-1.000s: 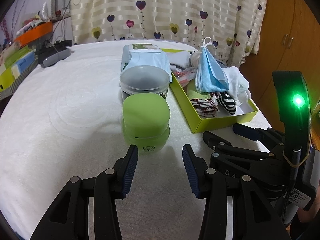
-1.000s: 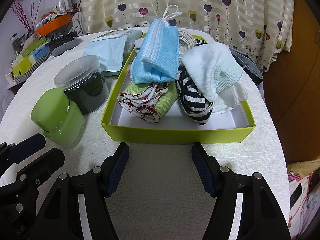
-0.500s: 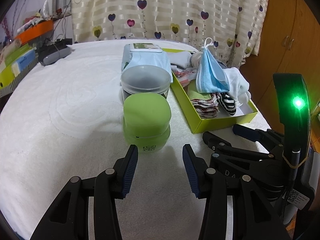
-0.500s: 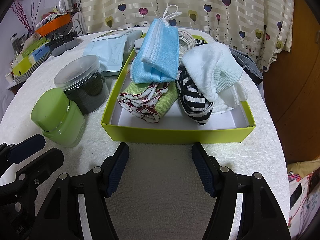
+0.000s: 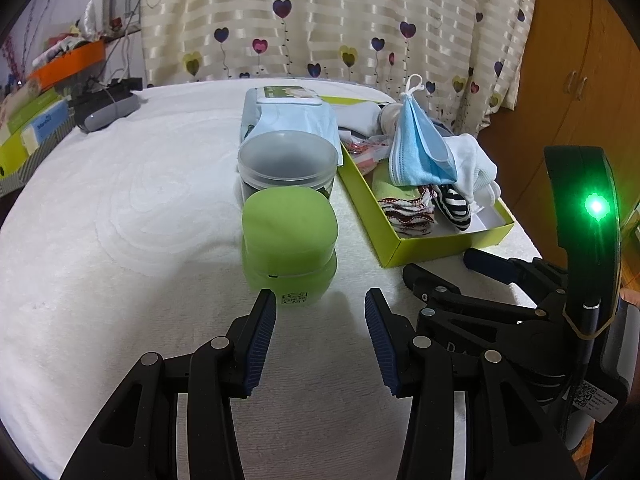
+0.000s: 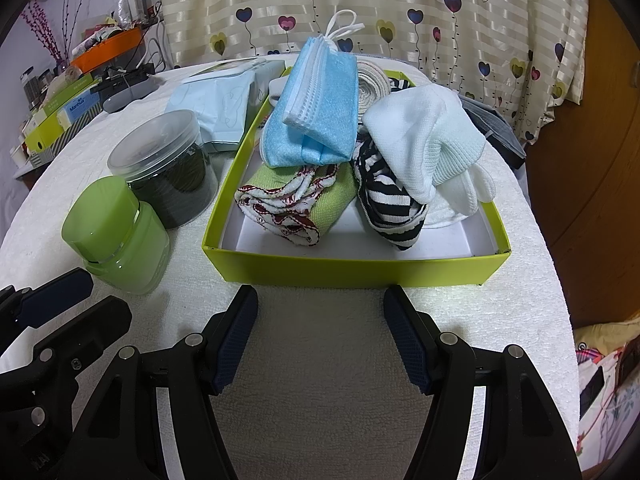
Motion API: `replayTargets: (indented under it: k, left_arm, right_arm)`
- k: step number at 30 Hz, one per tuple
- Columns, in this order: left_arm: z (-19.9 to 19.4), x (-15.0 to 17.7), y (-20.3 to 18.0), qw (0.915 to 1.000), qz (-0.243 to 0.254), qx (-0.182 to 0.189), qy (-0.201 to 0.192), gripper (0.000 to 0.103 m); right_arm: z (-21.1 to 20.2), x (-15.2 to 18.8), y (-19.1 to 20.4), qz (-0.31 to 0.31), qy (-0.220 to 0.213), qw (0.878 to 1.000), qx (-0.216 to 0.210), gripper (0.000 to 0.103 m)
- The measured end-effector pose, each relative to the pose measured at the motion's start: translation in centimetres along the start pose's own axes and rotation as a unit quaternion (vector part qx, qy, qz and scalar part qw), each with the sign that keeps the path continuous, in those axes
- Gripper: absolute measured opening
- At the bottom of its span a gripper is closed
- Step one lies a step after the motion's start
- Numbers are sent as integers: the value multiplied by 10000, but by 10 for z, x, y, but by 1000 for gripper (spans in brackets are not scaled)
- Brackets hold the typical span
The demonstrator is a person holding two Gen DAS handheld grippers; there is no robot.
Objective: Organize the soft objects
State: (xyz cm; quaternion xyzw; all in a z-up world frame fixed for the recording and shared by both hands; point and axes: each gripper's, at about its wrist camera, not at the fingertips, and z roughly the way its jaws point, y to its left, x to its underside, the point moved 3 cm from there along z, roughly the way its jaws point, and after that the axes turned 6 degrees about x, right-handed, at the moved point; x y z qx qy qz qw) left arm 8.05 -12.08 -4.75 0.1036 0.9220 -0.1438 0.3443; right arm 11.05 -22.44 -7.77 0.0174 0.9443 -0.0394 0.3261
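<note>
A lime-green box (image 6: 360,266) holds soft things: blue face masks (image 6: 316,108), a white sock (image 6: 428,140), a black-and-white striped sock (image 6: 388,208), a green cloth with red-white trim (image 6: 296,208) and a beige roll (image 6: 370,84). The box also shows in the left wrist view (image 5: 394,242). My right gripper (image 6: 320,340) is open and empty, just in front of the box. My left gripper (image 5: 320,338) is open and empty, just in front of a green jar (image 5: 290,240).
A clear-lidded dark jar (image 6: 168,168) stands behind the green jar (image 6: 116,236). A pale blue wipes pack (image 6: 218,100) lies behind it. A grey device (image 5: 106,110) and boxes (image 5: 32,128) sit at the far left. The table edge runs along the right, by a wooden cupboard (image 5: 580,60).
</note>
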Motion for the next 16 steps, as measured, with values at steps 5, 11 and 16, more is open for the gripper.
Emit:
replayTargets:
  k: [5, 11, 16]
  left_arm:
    - [-1, 0, -1, 10000, 6, -1, -8, 44]
    - [-1, 0, -1, 10000, 11, -3, -6, 44]
    - [-1, -1, -2, 10000, -4, 4, 13, 44]
  right_arm:
    - [0, 0, 0, 0, 0, 10000, 0, 66]
    - [0, 0, 0, 0, 0, 10000, 0, 66]
    - [0, 0, 0, -1, 0, 10000, 0, 66]
